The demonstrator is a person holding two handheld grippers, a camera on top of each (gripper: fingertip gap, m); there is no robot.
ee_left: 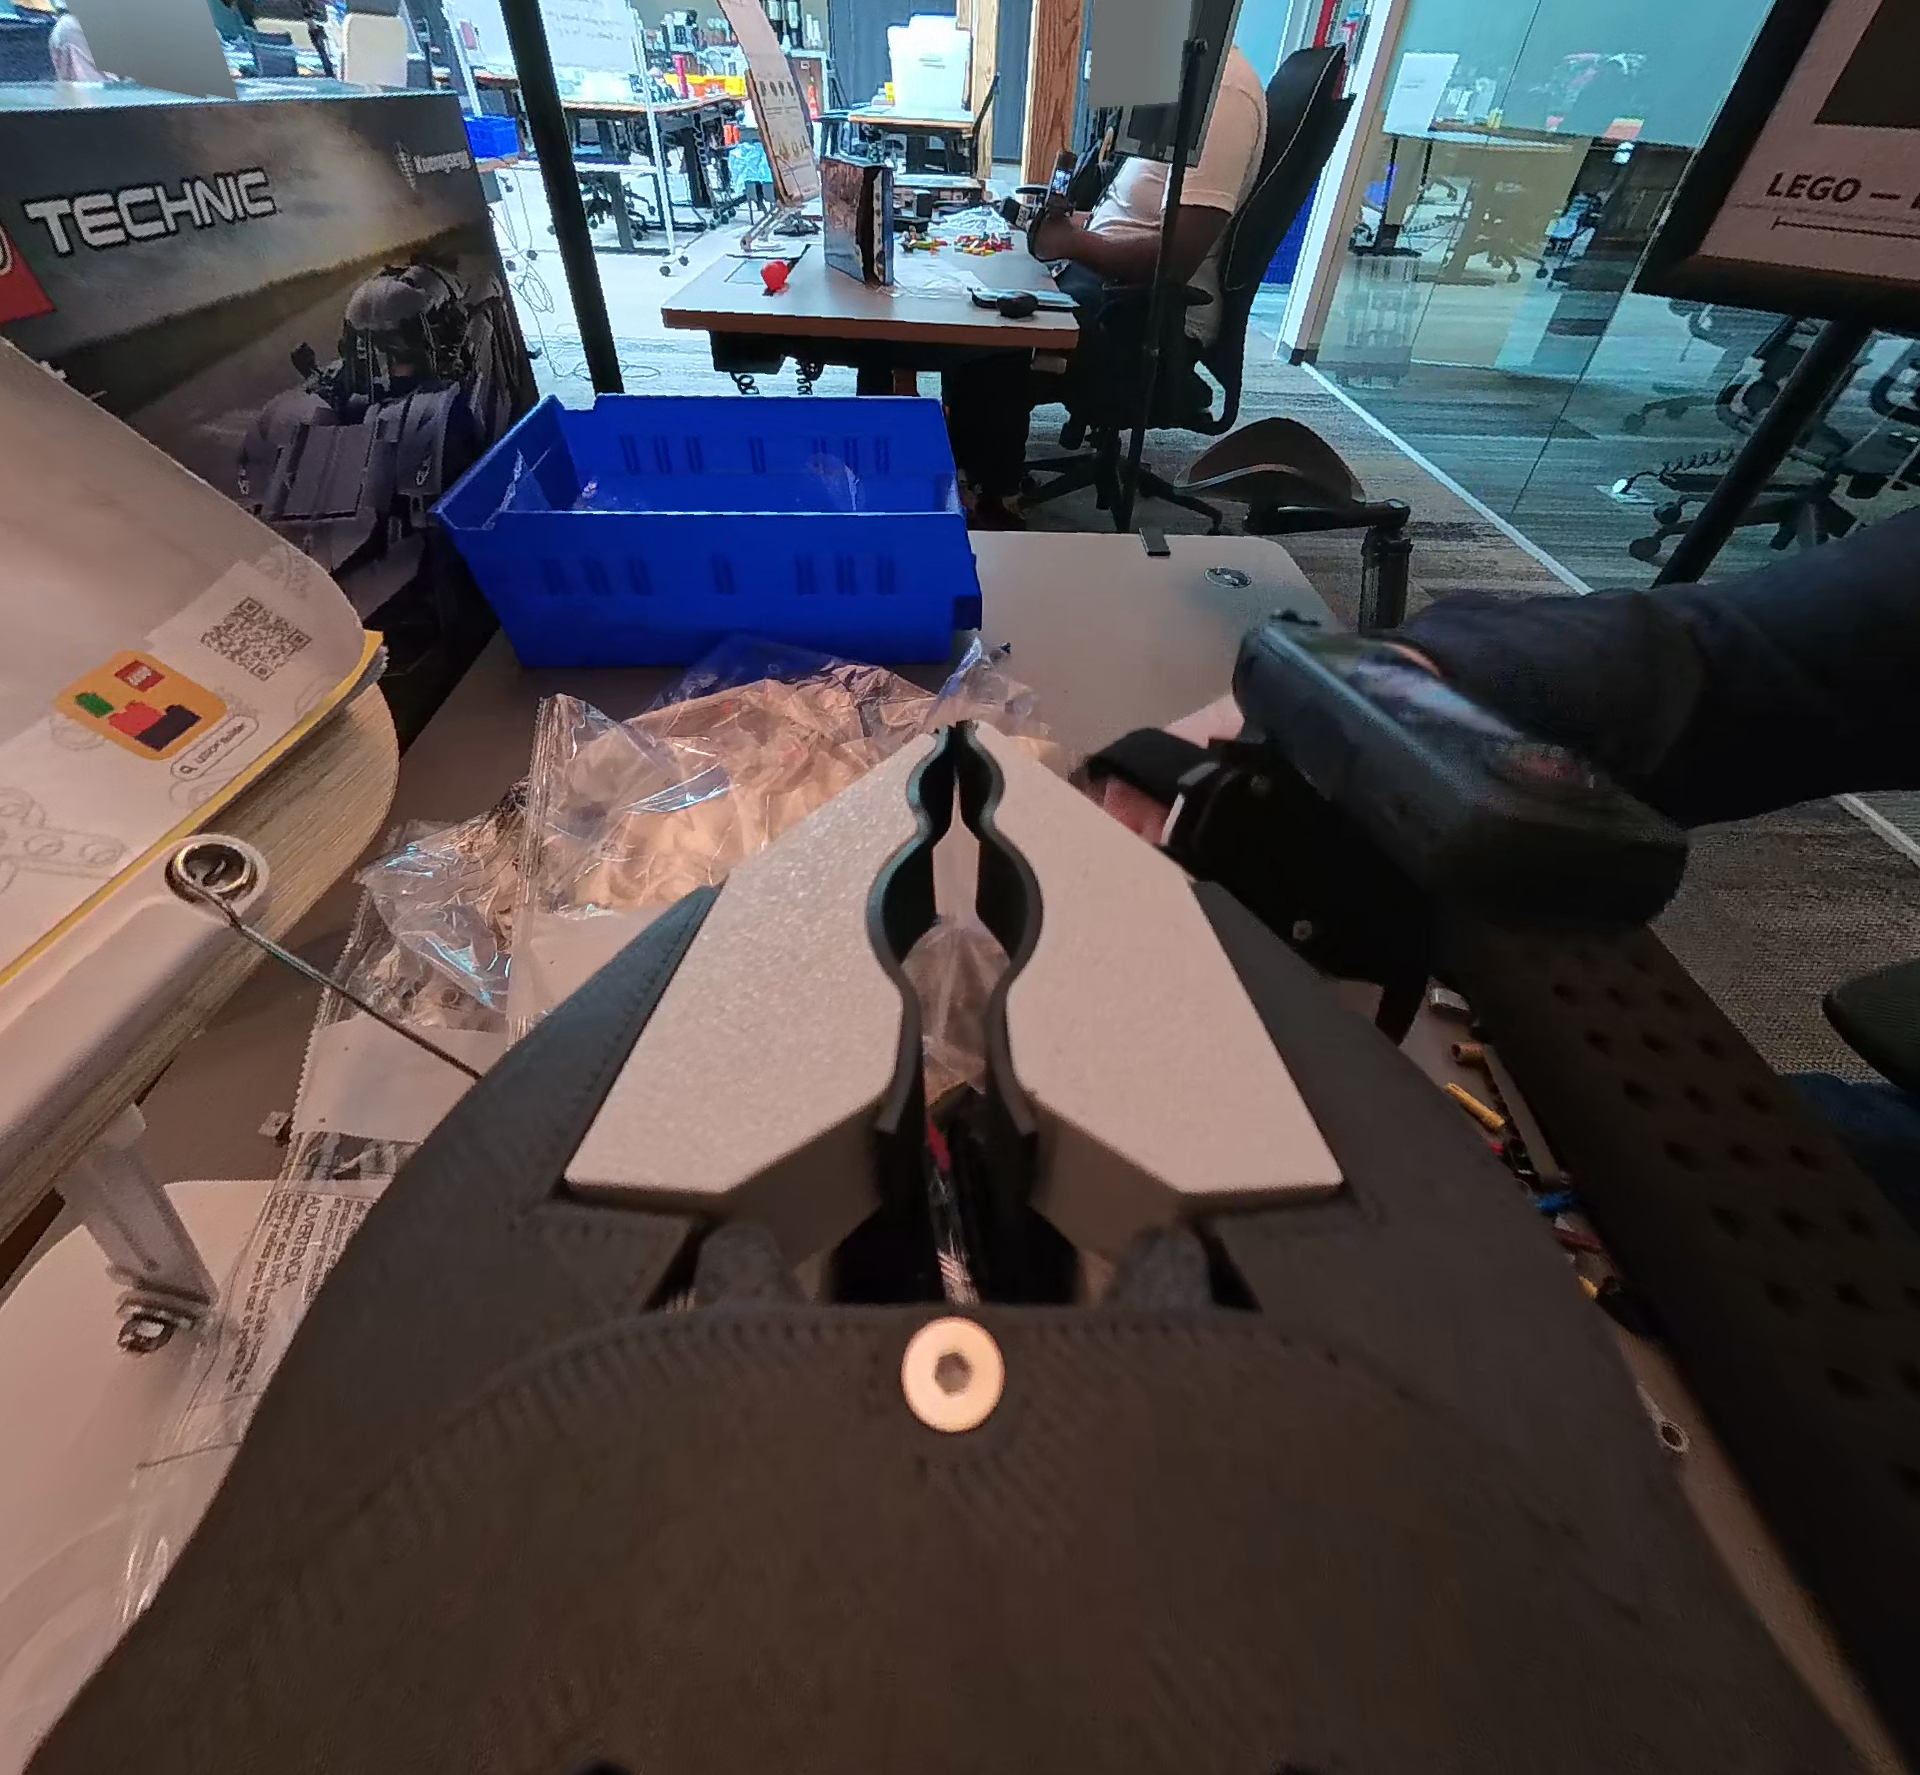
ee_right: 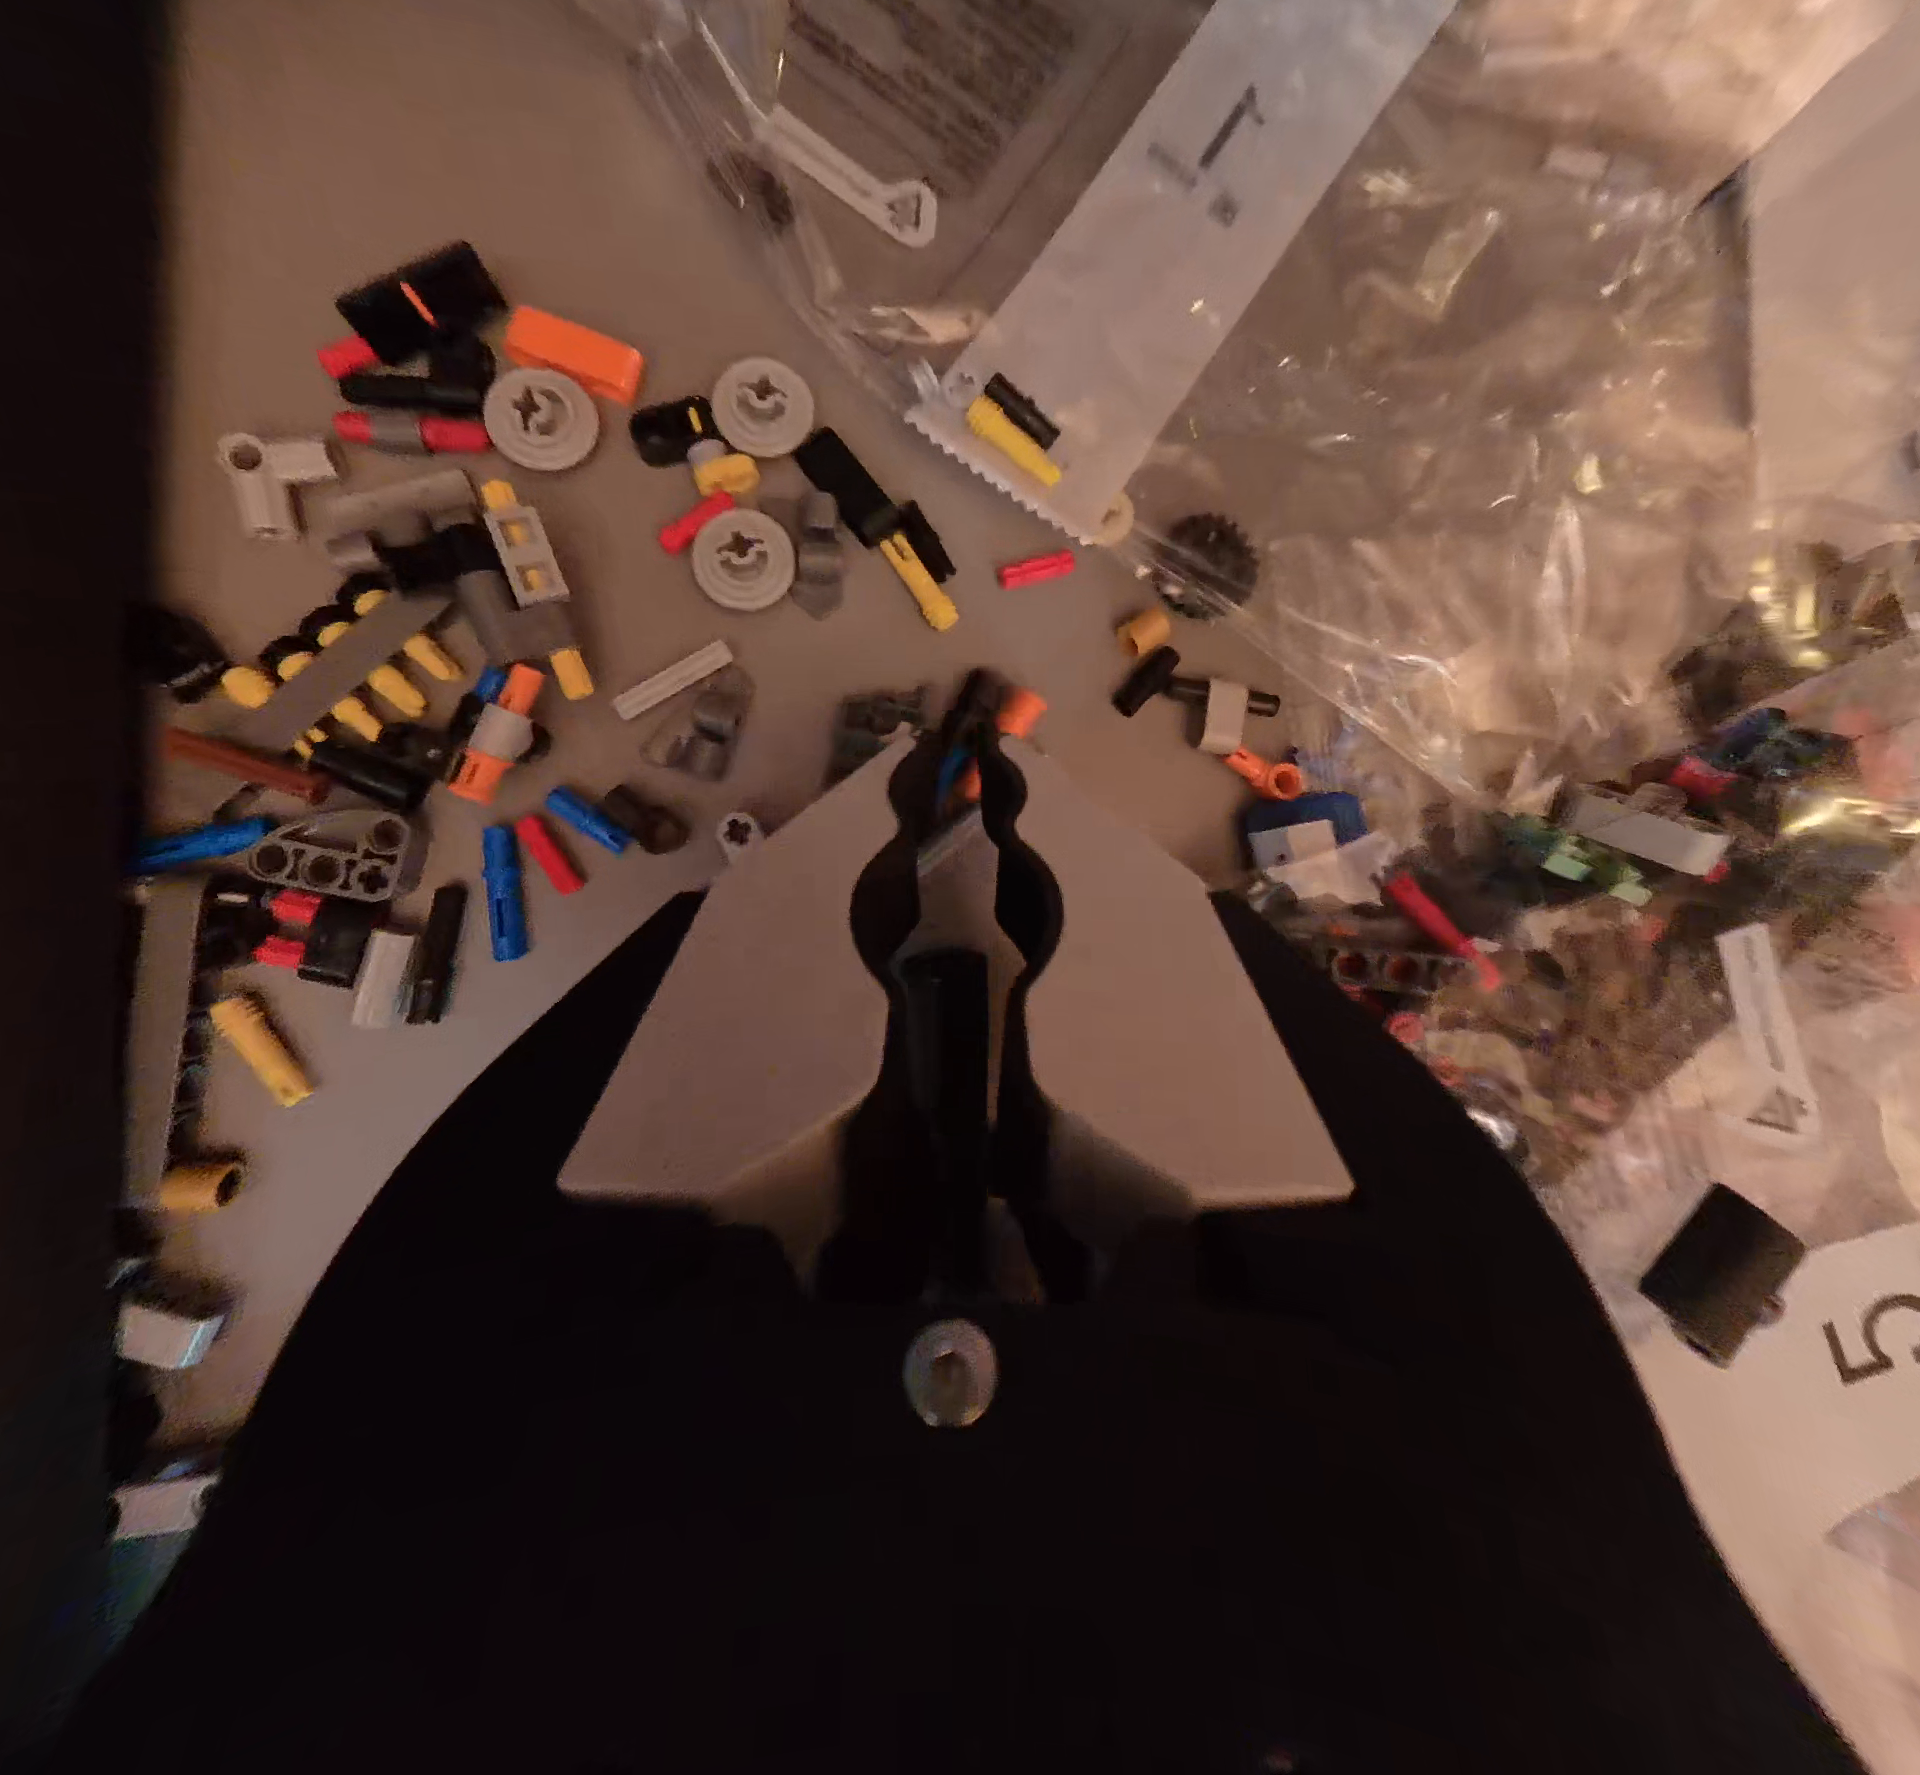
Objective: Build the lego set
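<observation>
Early stage, you're picking parts, nothing assembled is visible yet. Your right gripper (ee_right: pixel 971 697) points straight down over the loose pieces (ee_right: pixel 520 645) spread on the grey table (ee_right: pixel 312 115); its jaws are pressed together at the tips, and something small, black with blue and orange showing, sits in the pinch, so it looks clamped on a small piece (ee_right: pixel 961 759), though the view is dim and I can't tell exactly which part it is. The pile holds three grey round wheels (ee_right: pixel 540 418), yellow, red and blue pins, an orange piece (ee_right: pixel 571 354) and grey connectors, all to the left of the gripper and ahead of it. Clear plastic bags (ee_right: pixel 1455 375) with more parts cover the right side, one with a white numbered strip. Your left gripper (ee_left: pixel 961 738) is held level over the crumpled bags (ee_left: pixel 675 790), its jaws closed with the tips touching, and nothing seems gripped between them; bag plastic only shows through the gap farther back. The blue bin (ee_left: pixel 717 530) stands behind the bags, the instruction booklet (ee_left: pixel 156 686) lies open on a stand at the left, and the set box (ee_left: pixel 260 271) is propped behind it. Next move, by my read: lift the pinched piece clear of the pile without dragging its neighbours, then bring the left gripper in to steady a mating part. Tiny pins slip or rotate easily in flat jaws, so check the booklet before you commit.
</observation>
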